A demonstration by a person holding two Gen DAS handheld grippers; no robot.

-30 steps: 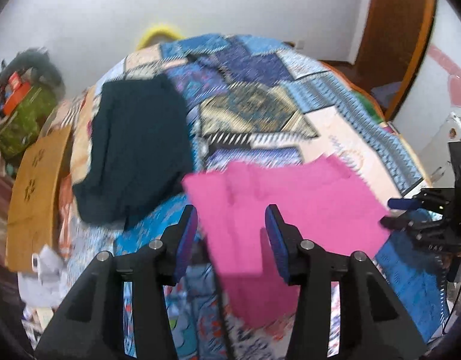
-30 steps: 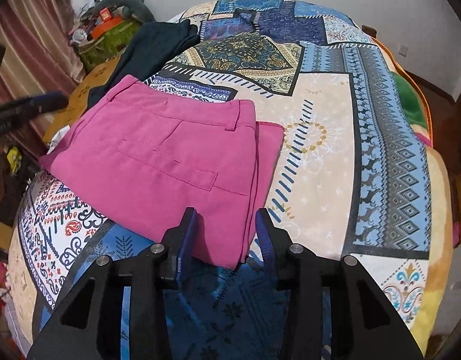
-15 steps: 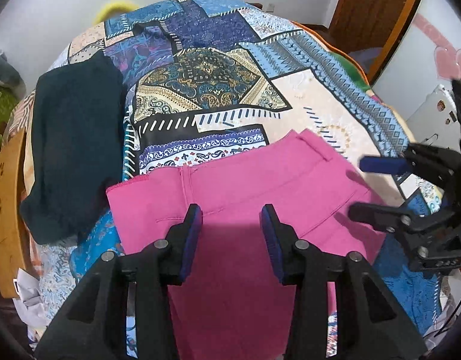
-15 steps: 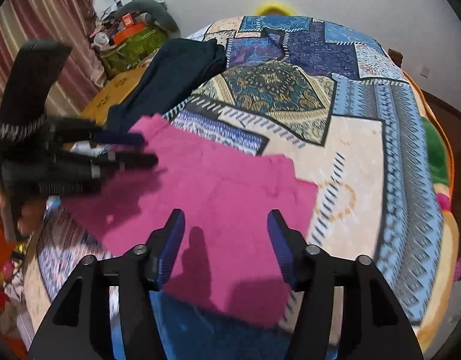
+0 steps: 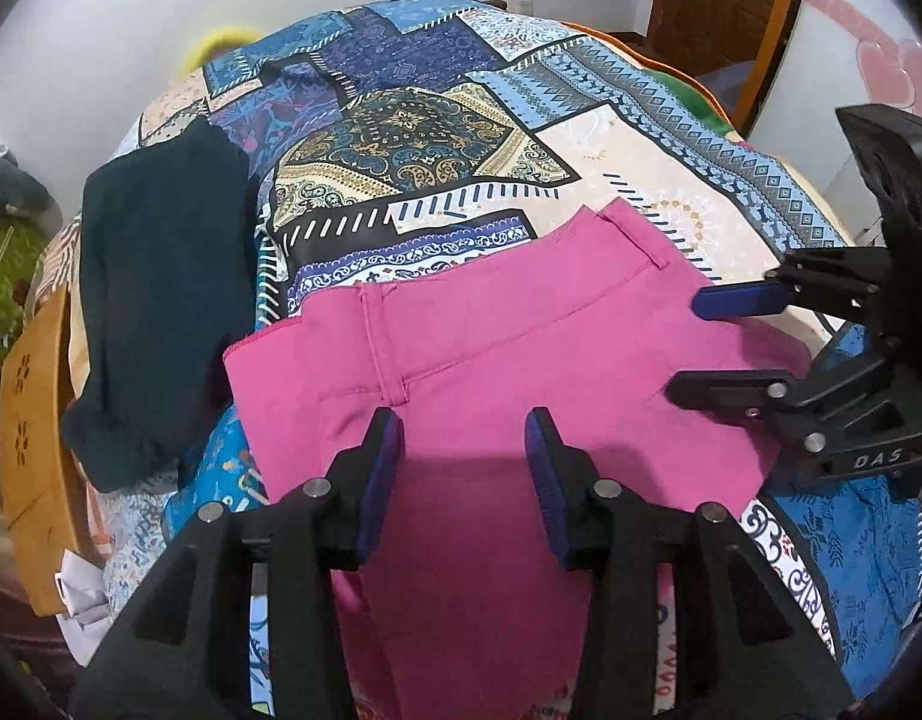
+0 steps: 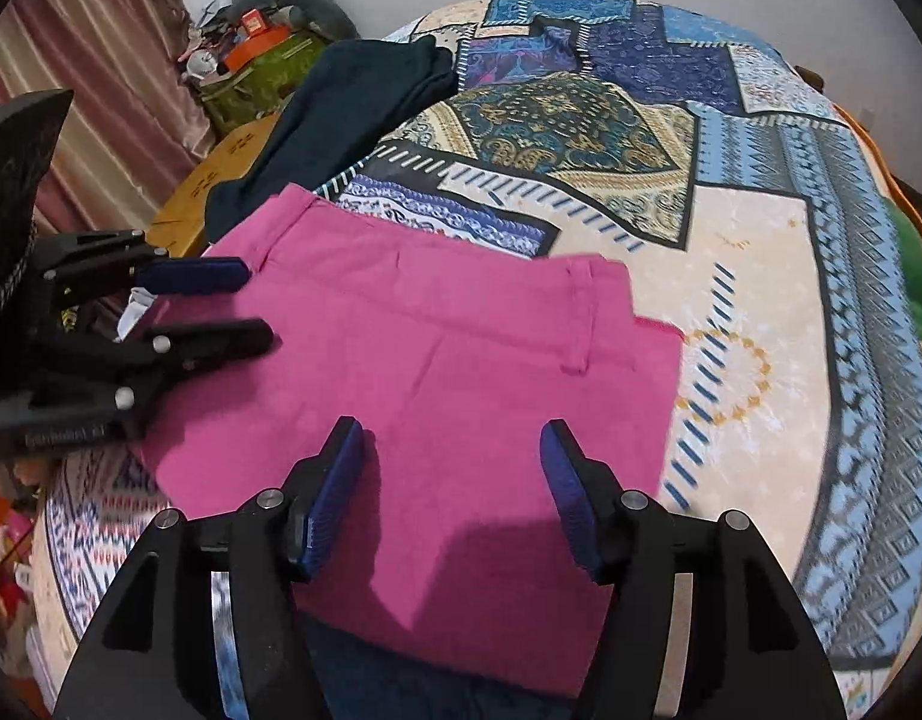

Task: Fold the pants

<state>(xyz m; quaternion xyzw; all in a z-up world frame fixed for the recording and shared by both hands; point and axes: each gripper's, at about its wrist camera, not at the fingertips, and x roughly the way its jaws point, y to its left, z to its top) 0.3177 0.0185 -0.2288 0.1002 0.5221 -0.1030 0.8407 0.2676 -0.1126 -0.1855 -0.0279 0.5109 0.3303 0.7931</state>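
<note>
Both claws released and spread apart above the now folded pink pants [image 5: 496, 360]

The pink pants [image 6: 437, 360] lie folded on the patchwork bedspread [image 6: 760, 252], waistband toward the far side. The right gripper [image 6: 452, 474] hovers over their near edge, its blue-padded fingers [image 6: 335, 480] spread apart with nothing between them. The left gripper [image 6: 227, 306] reaches in from the left above the pants' left side, also parted and empty. A dark garment [image 6: 341, 114] lies beyond the pants, near a wooden stool [image 6: 215, 186].
</note>
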